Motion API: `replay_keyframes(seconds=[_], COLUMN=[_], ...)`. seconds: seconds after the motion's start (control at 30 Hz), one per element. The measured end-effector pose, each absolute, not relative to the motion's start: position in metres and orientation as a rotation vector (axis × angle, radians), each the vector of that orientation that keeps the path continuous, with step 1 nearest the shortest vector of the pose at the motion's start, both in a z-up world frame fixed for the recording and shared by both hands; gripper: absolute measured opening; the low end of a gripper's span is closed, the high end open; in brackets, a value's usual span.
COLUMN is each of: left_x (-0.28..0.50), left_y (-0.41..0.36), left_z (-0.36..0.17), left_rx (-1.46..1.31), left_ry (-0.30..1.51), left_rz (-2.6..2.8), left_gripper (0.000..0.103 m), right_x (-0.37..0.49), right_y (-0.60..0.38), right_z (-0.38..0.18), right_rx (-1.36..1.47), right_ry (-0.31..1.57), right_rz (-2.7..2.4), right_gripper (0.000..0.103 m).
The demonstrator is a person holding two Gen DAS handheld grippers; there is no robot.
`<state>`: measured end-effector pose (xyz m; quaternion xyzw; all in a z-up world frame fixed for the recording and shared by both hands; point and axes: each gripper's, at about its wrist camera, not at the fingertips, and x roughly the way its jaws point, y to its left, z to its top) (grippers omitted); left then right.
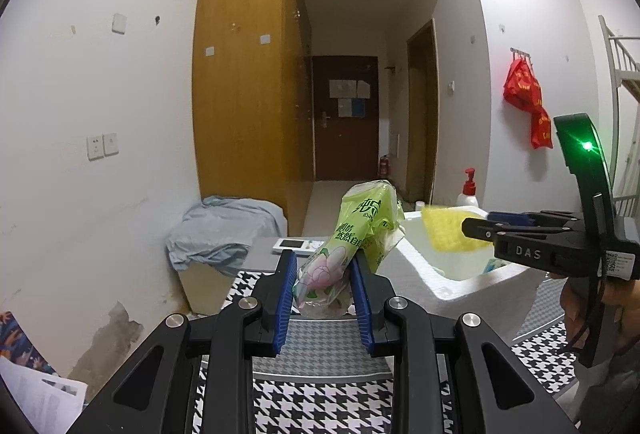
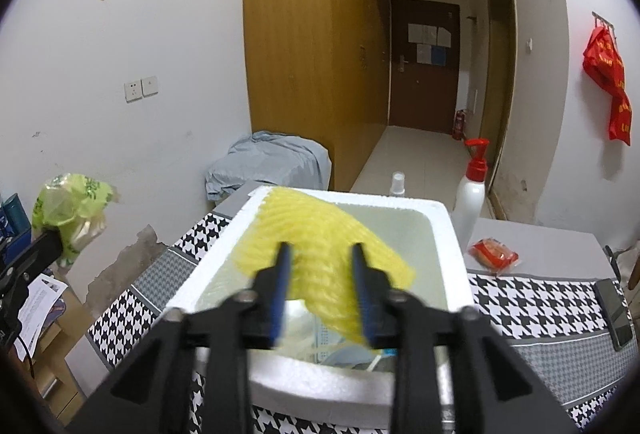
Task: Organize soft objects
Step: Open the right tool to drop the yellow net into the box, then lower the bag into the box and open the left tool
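My left gripper (image 1: 323,257) is shut on a green plastic tissue pack (image 1: 356,234) and holds it up above the houndstooth table, left of the white foam box (image 1: 424,274). The pack also shows at the far left of the right wrist view (image 2: 72,206). My right gripper (image 2: 320,248) is shut on a yellow foam net (image 2: 320,234) and holds it over the open foam box (image 2: 320,386). The same gripper (image 1: 472,228) with the net (image 1: 444,230) shows in the left wrist view. Soft items lie at the box's bottom, partly hidden.
A white pump bottle with red top (image 2: 472,190) and a small spray bottle (image 2: 397,184) stand behind the box. A red packet (image 2: 494,254) and a phone (image 2: 614,308) lie on the table at right. A grey cloth (image 2: 268,158) covers a bin by the wardrobe.
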<state>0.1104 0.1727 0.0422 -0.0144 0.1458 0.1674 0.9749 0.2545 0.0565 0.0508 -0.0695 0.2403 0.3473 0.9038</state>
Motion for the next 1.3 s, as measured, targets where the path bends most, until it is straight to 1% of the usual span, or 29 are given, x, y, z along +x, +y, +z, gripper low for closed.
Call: replay_keyframes(seconds=[0.03,0.1,0.47,0.5,0.53,0.6,0.63,1.3], left_x=[0.111,0.113,0.135,0.136,0.138,0.141,0.143,0.189], left_y=[0.173,0.173,0.157,0.156,0.155,0.155,0.154,0.123], left_z=[0.042,0.042,0.048,0.048,0.049,0.050,0.051,0.057], left_rx=[-0.028,-0.026,0.010,0.014,0.016,0.013,0.010,0.016], left_ry=[0.294,0.294,0.312,0.314,0.316,0.318,0.321,0.367], left_rz=[0.338,0.338,0.279,0.275,0.272,0.257,0.245,0.111], left_gripper=[0.029,0.029,0.029,0.029,0.029,0.029,0.029,0.029], right_x=[0.255,0.253,0.235,0.229,0.226,0.223,0.220,0.204], right_y=[0.055,0.049,0.029,0.024,0.020,0.012,0.006,-0.047], right_z=[0.051,0.054,0.061,0.062,0.063,0.064,0.065,0.060], right_rx=[-0.135,-0.107,-0.115,-0.115,-0.110,-0.102,-0.096,-0.099], right_ry=[0.494,0.478,0.430,0.416,0.407,0.395,0.384,0.383], right_rz=[0.719,0.708,0.684,0.683,0.685,0.679,0.666,0.532], right_gripper=[0.066,0.074,0.078,0.080,0.086,0.095,0.096,0.096])
